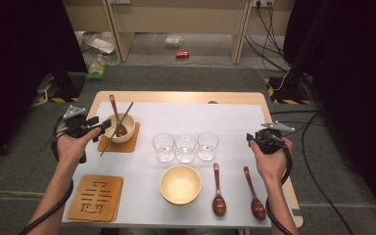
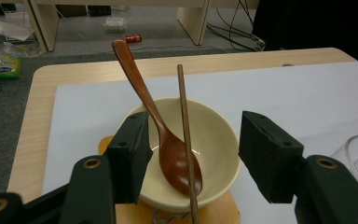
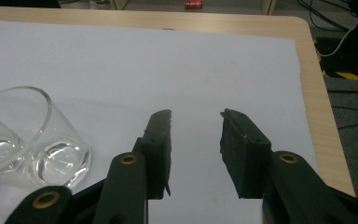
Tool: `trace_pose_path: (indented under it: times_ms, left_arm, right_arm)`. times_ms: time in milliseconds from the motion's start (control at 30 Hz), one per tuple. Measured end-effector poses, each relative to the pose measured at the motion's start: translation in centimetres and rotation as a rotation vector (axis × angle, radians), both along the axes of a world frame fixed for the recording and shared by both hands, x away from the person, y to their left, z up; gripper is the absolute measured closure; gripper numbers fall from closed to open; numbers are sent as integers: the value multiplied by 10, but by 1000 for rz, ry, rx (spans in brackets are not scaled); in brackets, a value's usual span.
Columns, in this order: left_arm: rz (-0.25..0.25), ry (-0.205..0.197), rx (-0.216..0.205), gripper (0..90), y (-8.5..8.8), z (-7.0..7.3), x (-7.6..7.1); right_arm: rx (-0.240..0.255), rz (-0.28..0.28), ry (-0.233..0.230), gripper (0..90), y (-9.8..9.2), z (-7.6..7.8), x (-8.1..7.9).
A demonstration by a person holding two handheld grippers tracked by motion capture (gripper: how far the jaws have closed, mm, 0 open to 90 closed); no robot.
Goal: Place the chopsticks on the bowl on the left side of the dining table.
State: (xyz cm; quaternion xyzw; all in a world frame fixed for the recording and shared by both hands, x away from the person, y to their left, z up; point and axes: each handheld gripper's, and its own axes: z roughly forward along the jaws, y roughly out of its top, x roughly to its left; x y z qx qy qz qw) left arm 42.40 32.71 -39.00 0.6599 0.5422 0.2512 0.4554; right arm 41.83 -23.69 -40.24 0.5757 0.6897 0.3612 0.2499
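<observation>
Our left gripper (image 2: 193, 158) hangs unclenched and empty just short of the bowl (image 2: 186, 154) on its coaster, spoon (image 2: 161, 128) and chopstick (image 2: 186, 140) pointing away between the jaws, while our right gripper (image 3: 196, 149), likewise released, idles well apart.

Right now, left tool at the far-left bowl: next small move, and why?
Probably back the left tool off the bowl. Its jaws stand open and empty beside the rim, while the spoon and chopstick already rest in the bowl on its coaster. Next it could go for the bowl in front.
</observation>
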Motion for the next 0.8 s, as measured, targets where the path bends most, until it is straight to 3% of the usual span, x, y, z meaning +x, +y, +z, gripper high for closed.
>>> trace_pose_path:
  times_ms: [100,300,633,800]
  left_arm:
    - [6,-17,-7,426,4,-3,-13]
    - [20,-43,-29,423,10,-8,-32]
    - [7,-50,-38,420,10,-5,-37]
    - [8,-36,-34,420,9,-10,-36]
  right_arm:
    - [-8,-3,22,634,-7,-1,-4]
    - [-13,-23,140,652,-22,-5,-15]
    - [-23,-53,388,727,-41,-17,-37]
    - [-16,-67,472,757,-47,-26,-45]
